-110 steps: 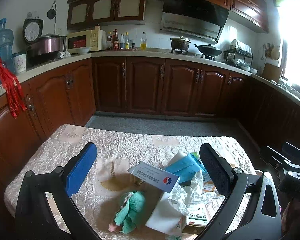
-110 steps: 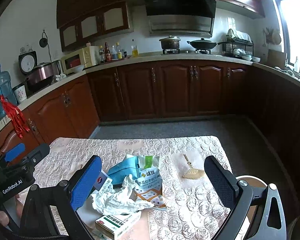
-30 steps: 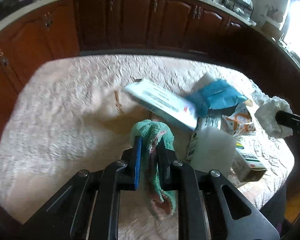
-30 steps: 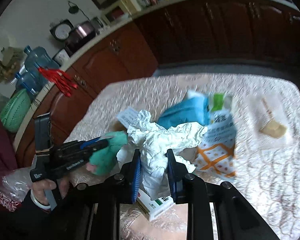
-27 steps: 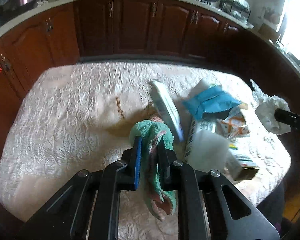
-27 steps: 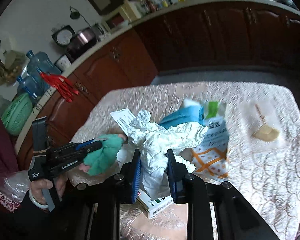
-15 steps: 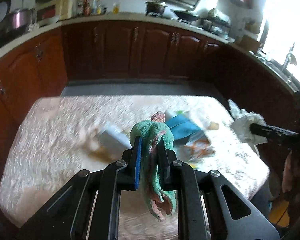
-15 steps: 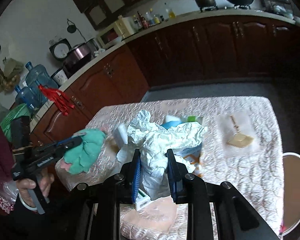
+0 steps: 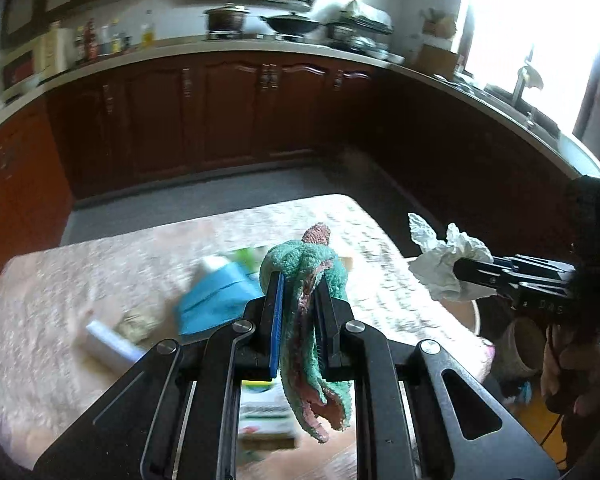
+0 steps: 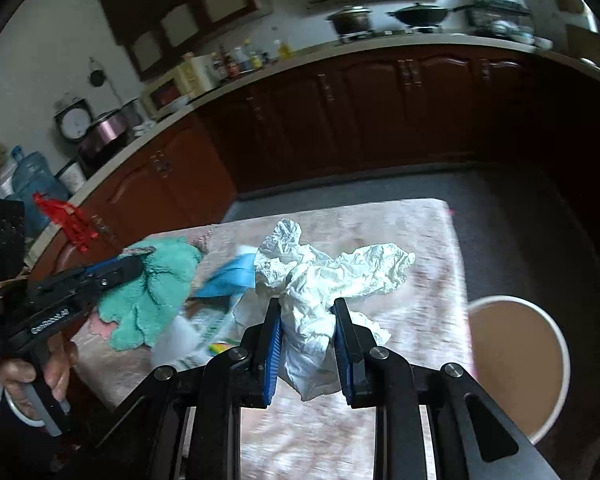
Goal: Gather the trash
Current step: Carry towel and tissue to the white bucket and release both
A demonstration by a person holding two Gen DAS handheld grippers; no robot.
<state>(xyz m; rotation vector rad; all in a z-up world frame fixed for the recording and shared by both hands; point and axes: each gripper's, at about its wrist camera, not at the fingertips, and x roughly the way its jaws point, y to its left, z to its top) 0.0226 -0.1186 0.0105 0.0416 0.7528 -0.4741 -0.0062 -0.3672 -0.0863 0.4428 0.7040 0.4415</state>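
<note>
Both your tongs have come up off the quilted cream tablecloth (image 10: 432,248) since a second ago, and each one has kept hold of its catch. Your left gripper (image 9: 299,308) is pinching the fuzzy teal-and-pink cloth rag (image 9: 312,344) tight between its pads, with the rag folded over the tips and its tail dangling below them. Your right gripper (image 10: 307,340) is clamped on the crumpled white tissue paper wad (image 10: 320,280), which puffs out above and beyond the fingertips.

From the right wrist view, the round white-rimmed bin with a tan inside (image 10: 516,364) sits down to the right of the right tongs, just past the table edge. Your left hand (image 10: 40,376) shows off to the left, wrapped round its grip handle.

Beyond the left tongs, still lying on the cloth, there's a blue flat packet (image 9: 220,296) and a small white box (image 9: 108,344), both smeared by motion blur. Under the left gripper's frame sits a green-and-white carton (image 9: 266,416).
</note>
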